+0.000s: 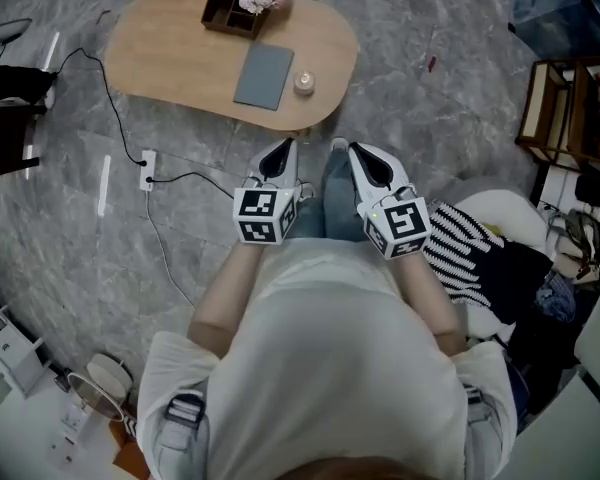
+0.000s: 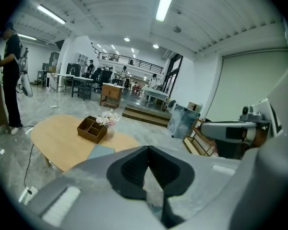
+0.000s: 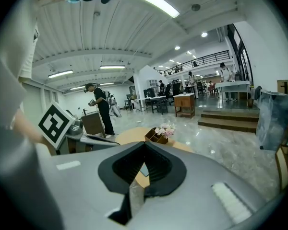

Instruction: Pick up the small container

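Jaws of left gripper and right gripper are closed, empty; the small container, near the right end of the table, looks like light, slippery, breakable glass, best pinched across its sides.

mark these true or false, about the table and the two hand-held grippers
1. The small container stands on the wooden table beside the grey pad. True.
2. The left hand-held gripper grips the small container. False: its jaws are together on nothing, close to the person's body, short of the table.
3. The right hand-held gripper has its jaws wide apart. False: they are together and empty.
4. A power strip lies on the floor near the table. True.
5. The brown divided box stands on the floor. False: it is on the table.
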